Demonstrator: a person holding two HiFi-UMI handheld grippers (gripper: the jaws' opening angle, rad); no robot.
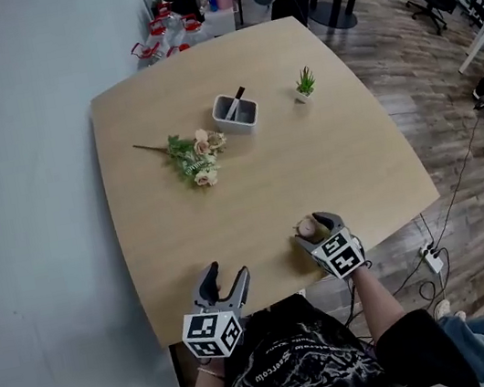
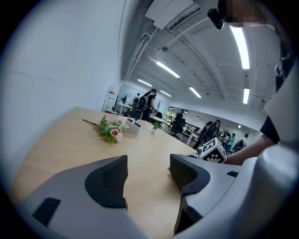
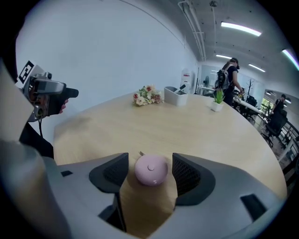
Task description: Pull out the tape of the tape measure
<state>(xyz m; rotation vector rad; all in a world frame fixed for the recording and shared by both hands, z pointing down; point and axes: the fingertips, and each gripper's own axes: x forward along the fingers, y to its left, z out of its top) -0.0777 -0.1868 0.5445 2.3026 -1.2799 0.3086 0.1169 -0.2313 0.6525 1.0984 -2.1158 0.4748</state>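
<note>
Right gripper view: pink round tape measure (image 3: 151, 170) sat on the wooden table (image 3: 187, 126) near its near edge, between right gripper's (image 3: 149, 167) parted jaws, slim gaps either side. Left gripper (image 2: 148, 173) gaped, empty.

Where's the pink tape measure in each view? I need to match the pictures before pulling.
Head view: tape measure low, right of centre, between the right claw's jaws.
Left gripper view: not visible; only the right claw's marker cube shows.
Right gripper view: low centre, between the jaws, which stand slightly apart from it.
Shared landmark: flower bunch.
</note>
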